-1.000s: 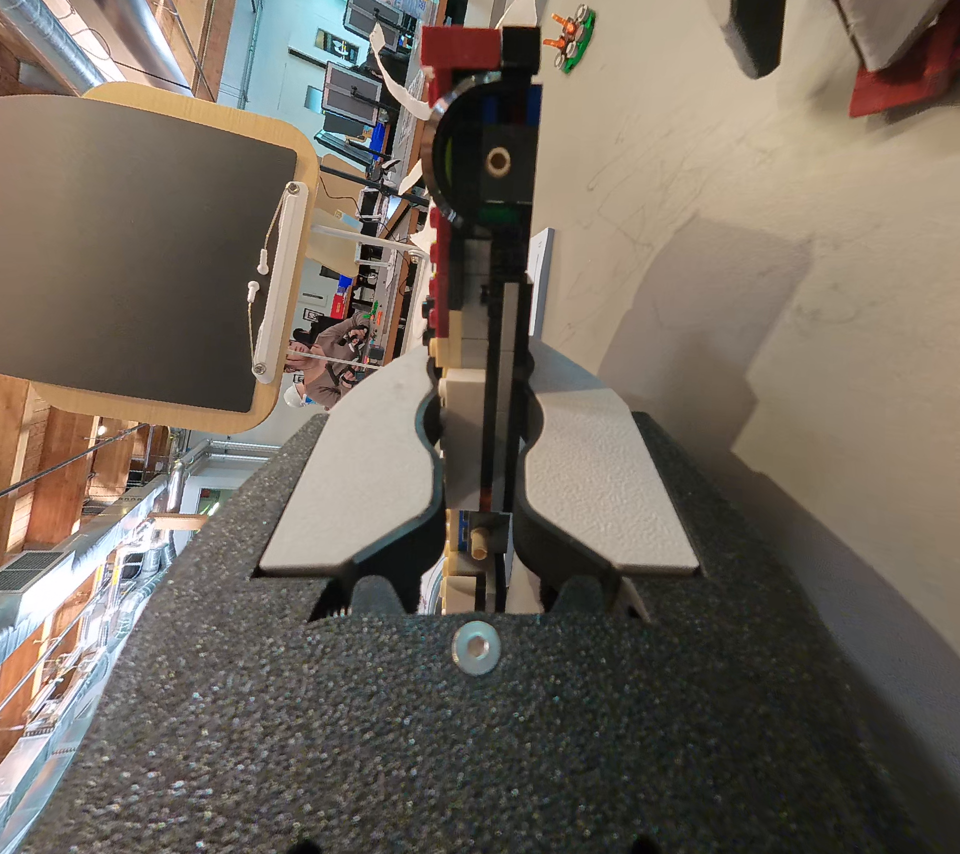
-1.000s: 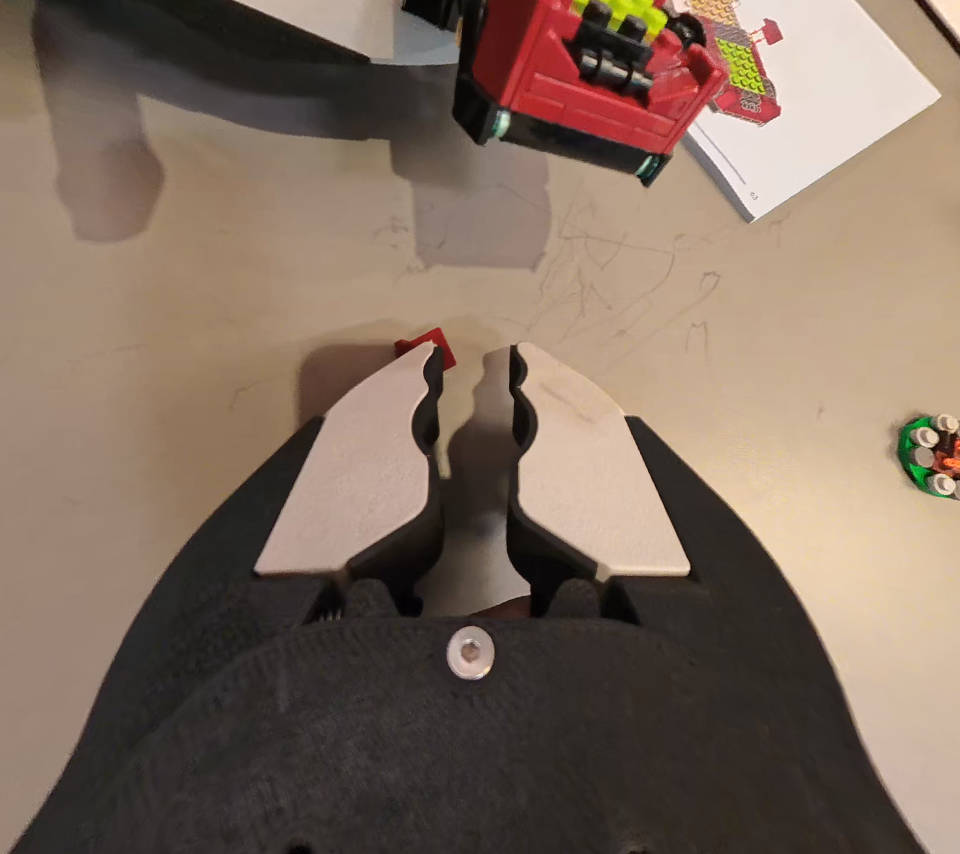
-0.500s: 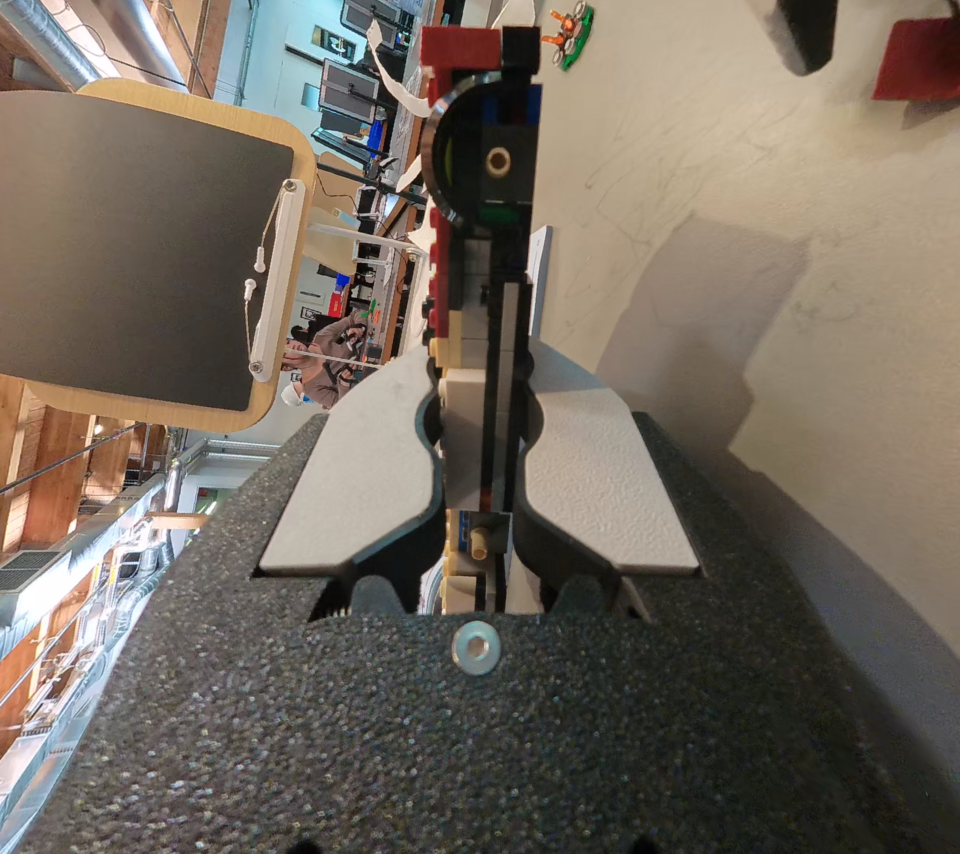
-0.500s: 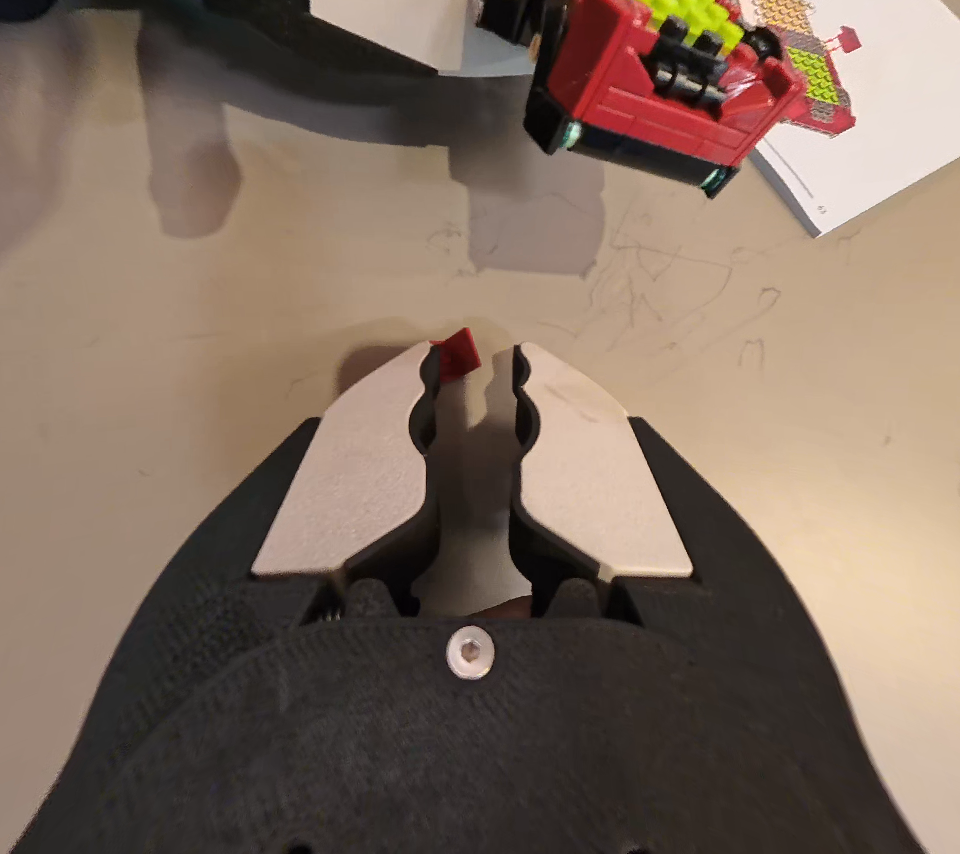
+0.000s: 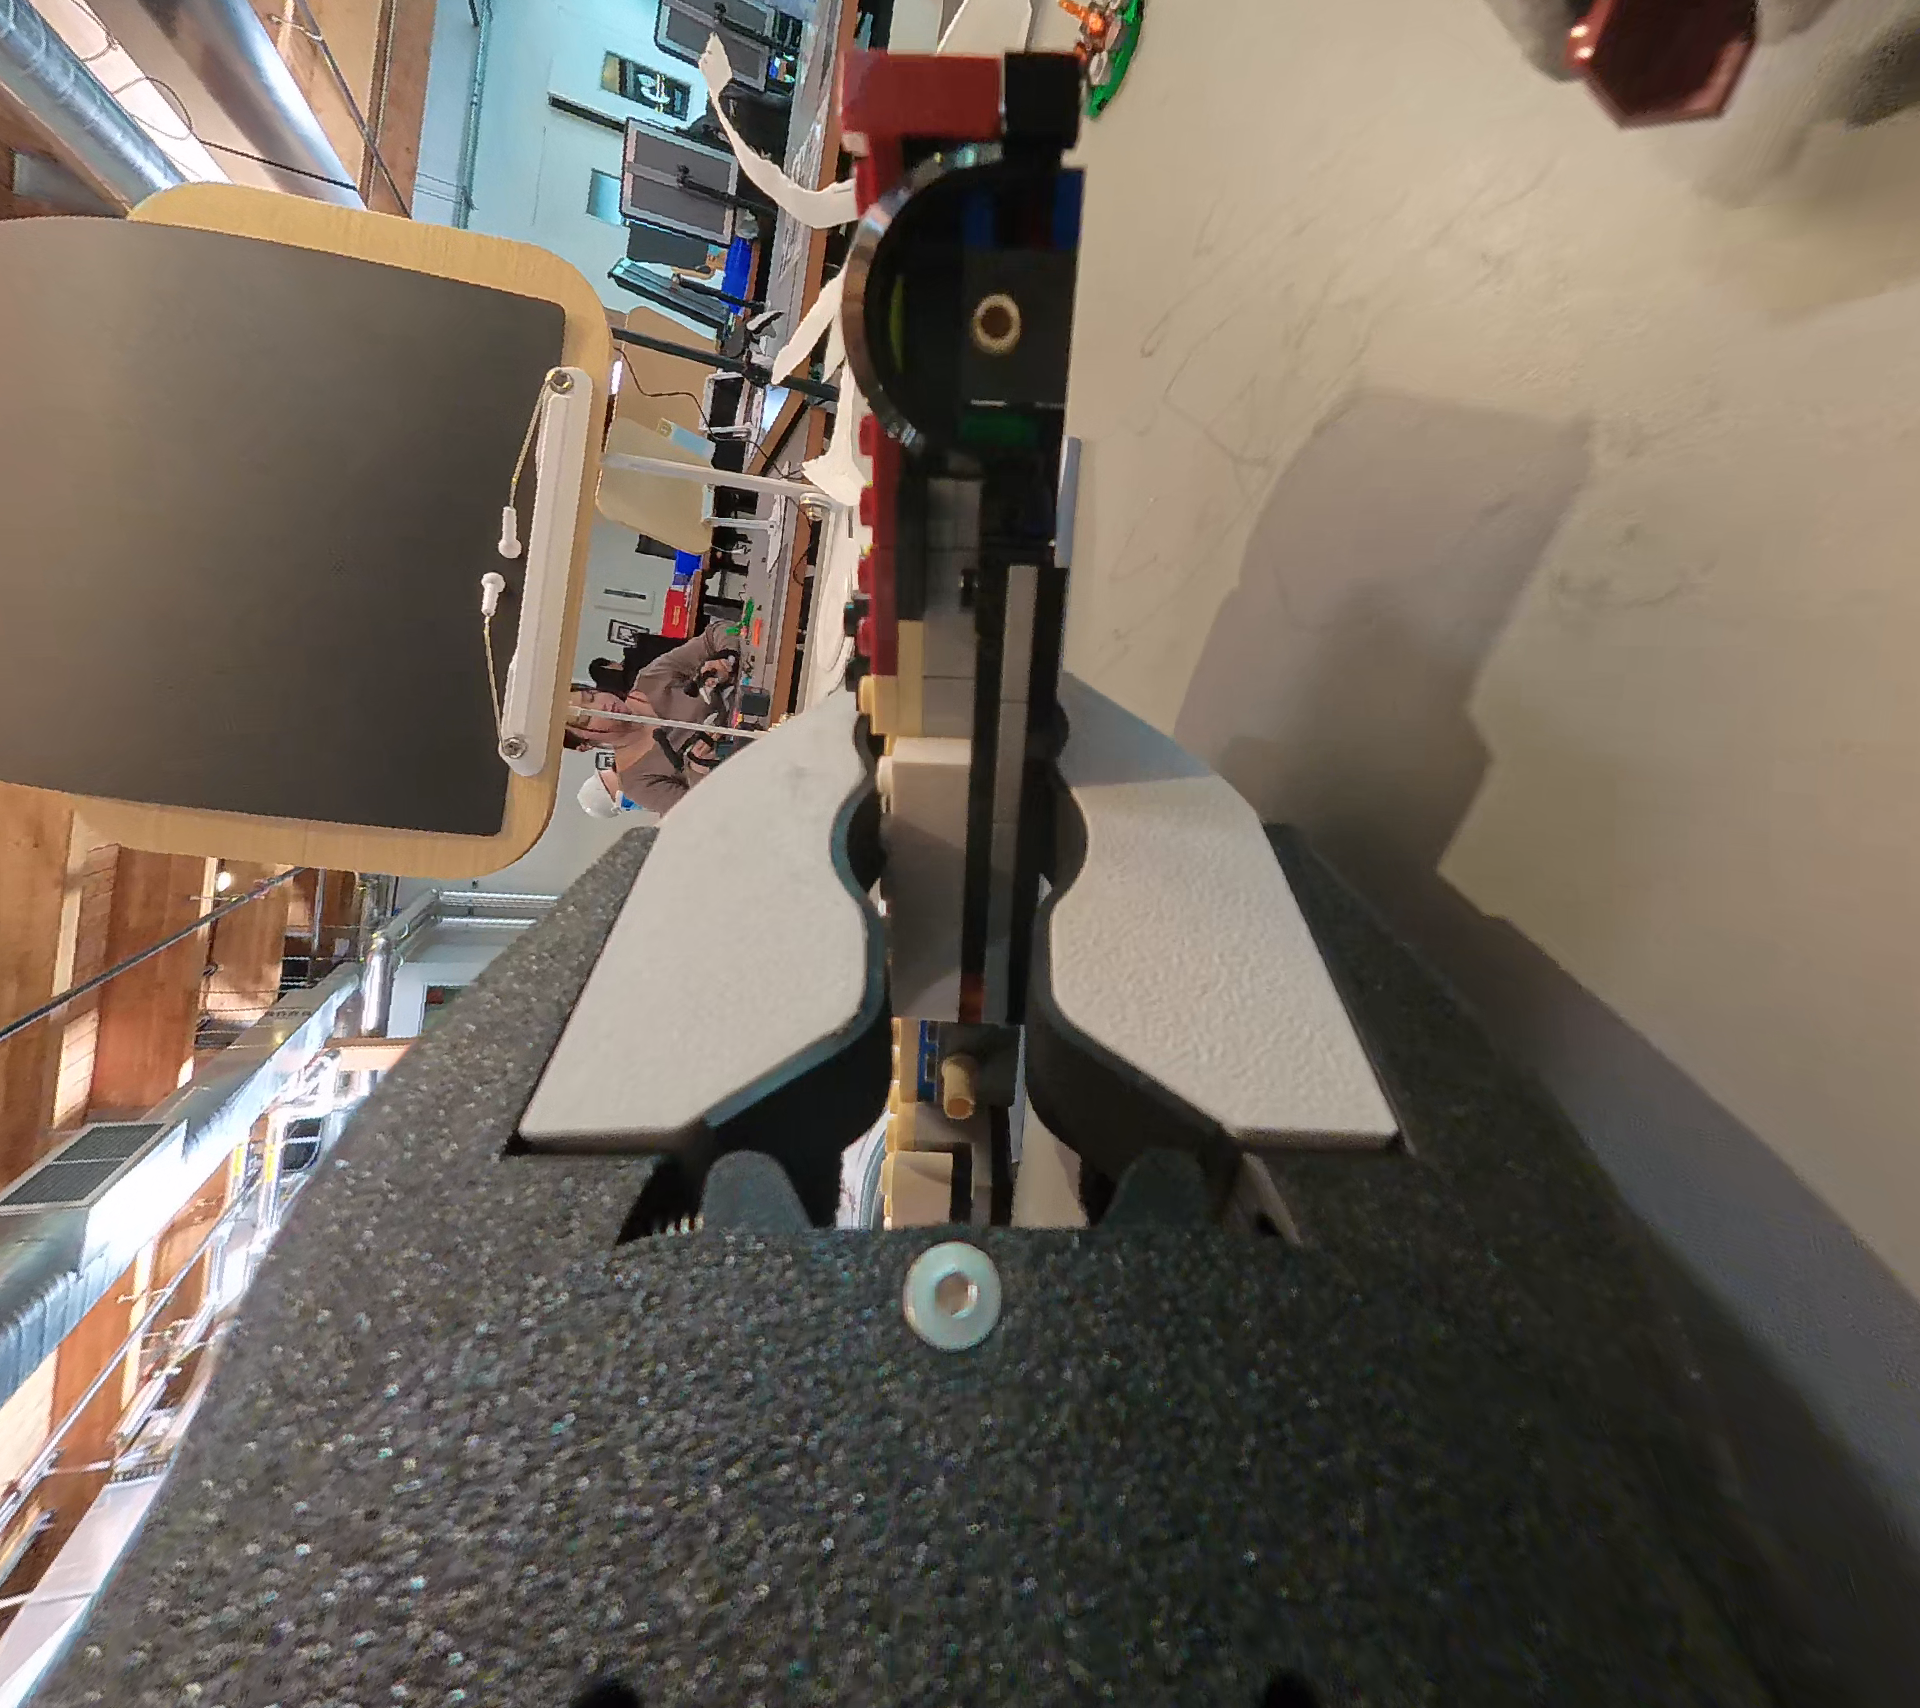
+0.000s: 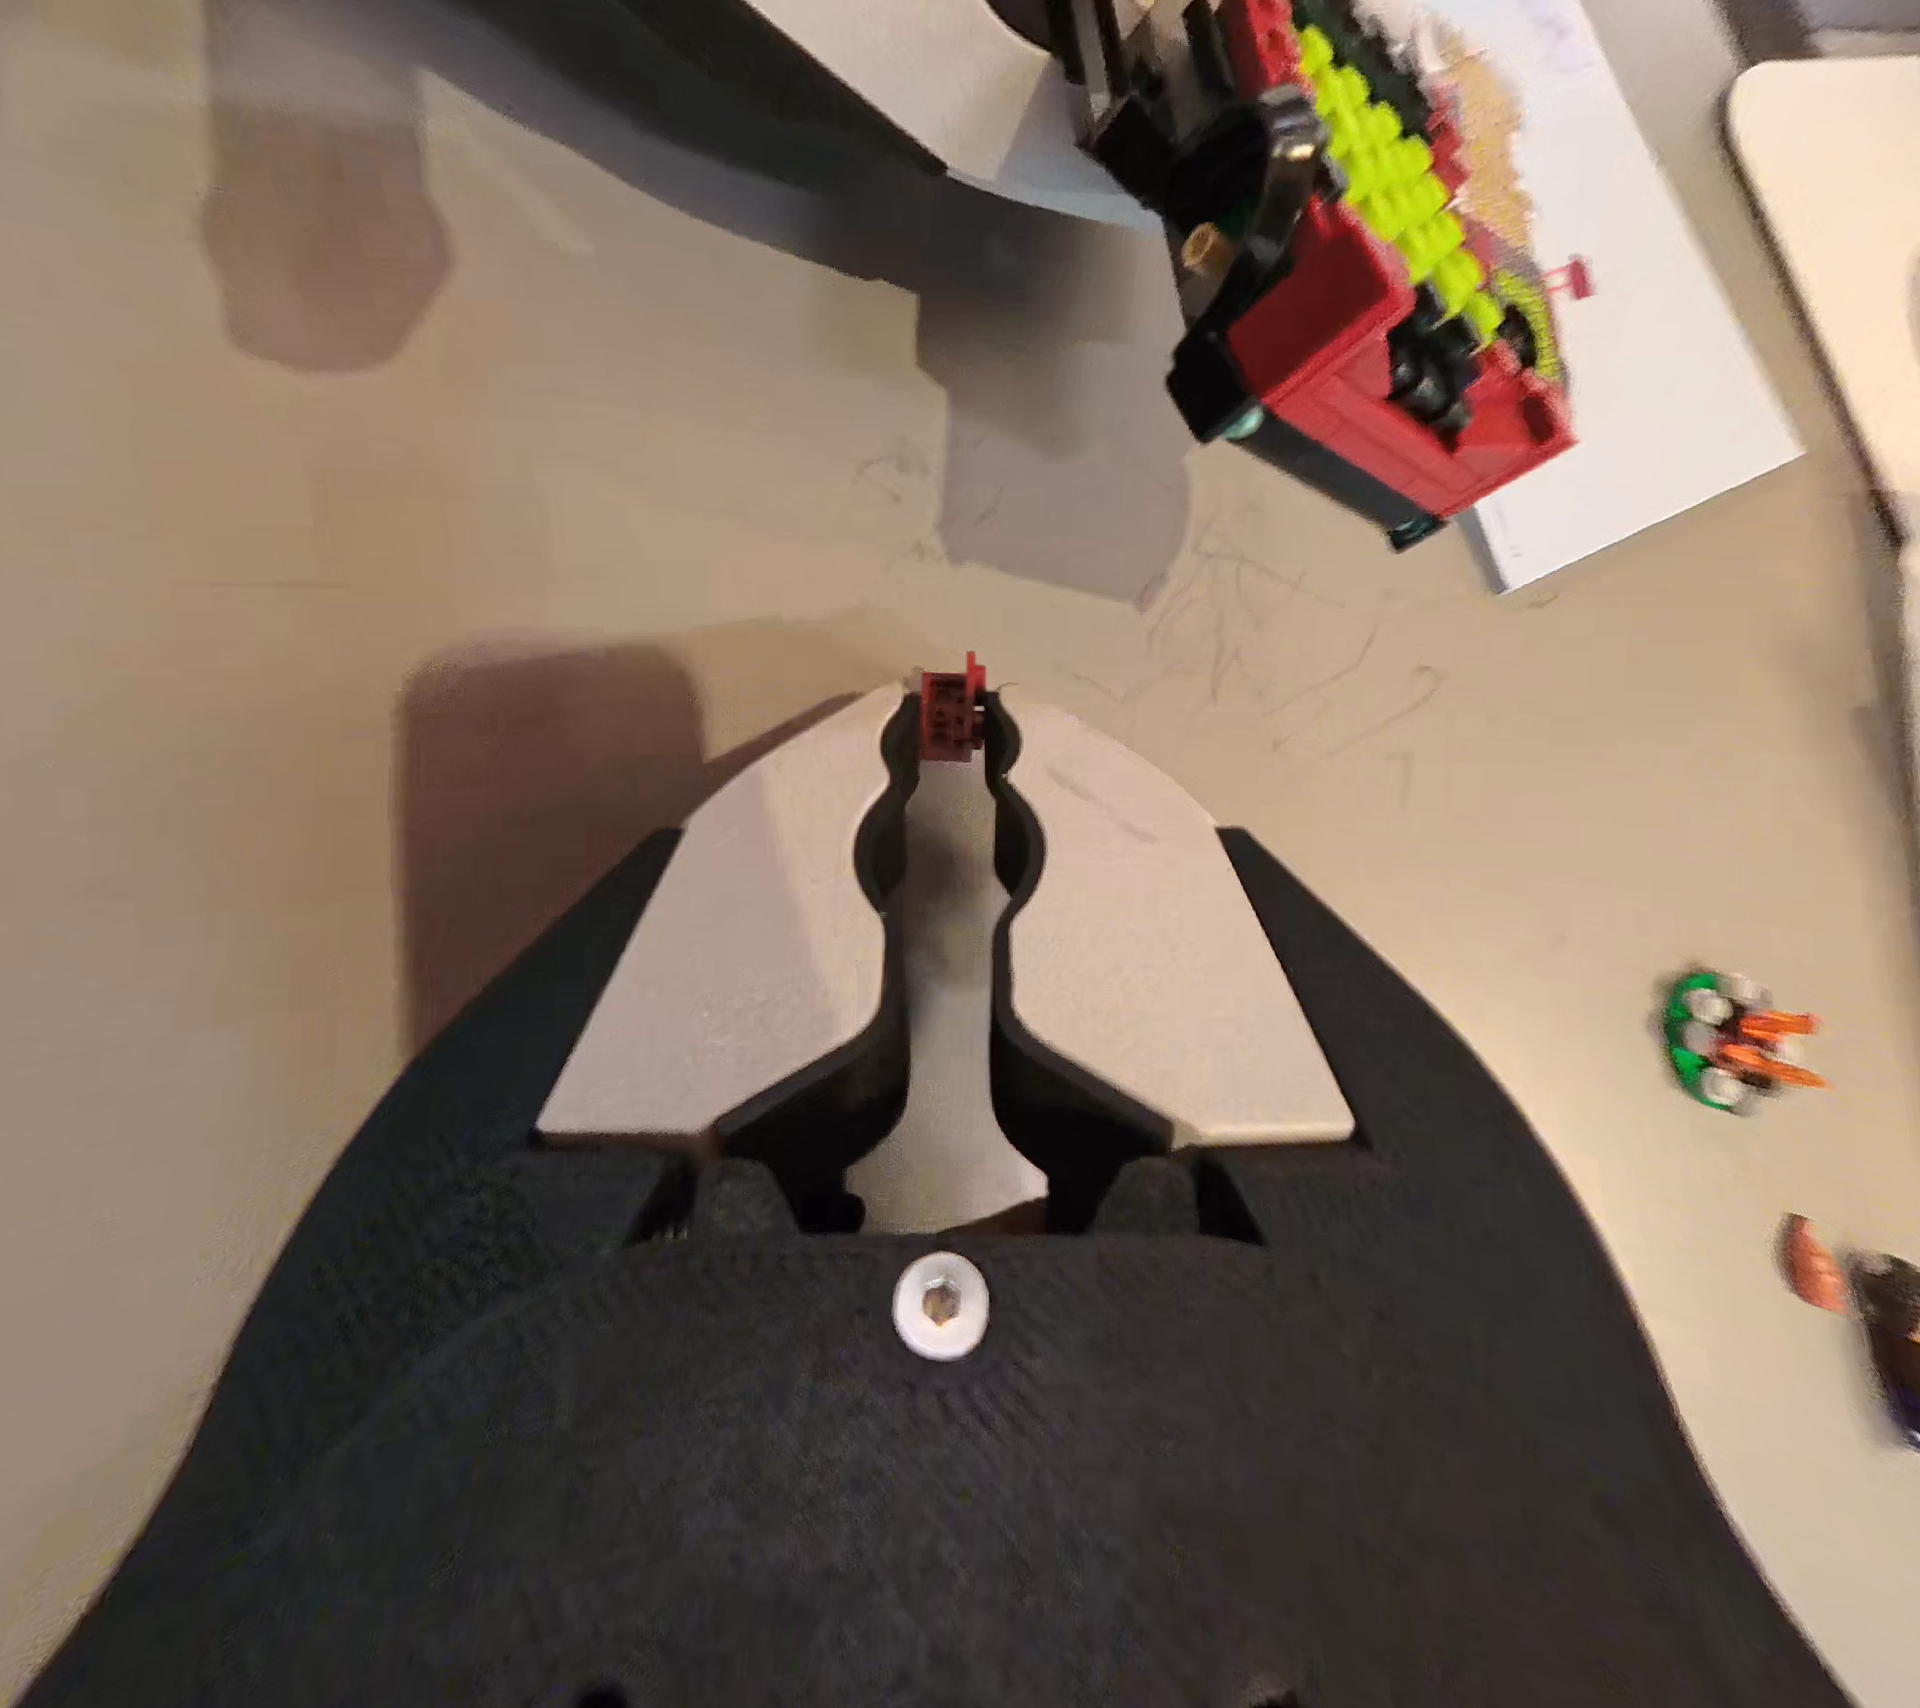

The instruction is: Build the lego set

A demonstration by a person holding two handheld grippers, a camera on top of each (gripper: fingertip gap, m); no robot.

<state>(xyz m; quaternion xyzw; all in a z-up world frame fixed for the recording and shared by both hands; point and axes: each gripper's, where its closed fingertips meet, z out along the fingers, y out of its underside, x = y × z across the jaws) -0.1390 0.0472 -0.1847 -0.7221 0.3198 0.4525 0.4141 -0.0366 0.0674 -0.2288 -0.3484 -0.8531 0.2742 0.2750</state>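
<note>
Left gripper [image 5: 961,723]: both pads pressed on the grey-and-black end of a brick-built model [image 5: 961,328], its body red, black and lime-studded, reaching toward 12 o'clock above the beige table [image 5: 1455,308].

Right gripper [image 6: 951,713]: fingertips clamped on a small dark-red brick [image 6: 948,716], hollow underside showing. Model at 1 o'clock over a white booklet [image 6: 1662,463]; green studded piece [image 6: 1725,1050] at 3 o'clock.

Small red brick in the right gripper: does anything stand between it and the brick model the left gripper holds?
Nothing visible does. The small red brick, pinched at the right gripper fingertips, faces bare tabletop up to the brick model held by the left gripper.
</note>
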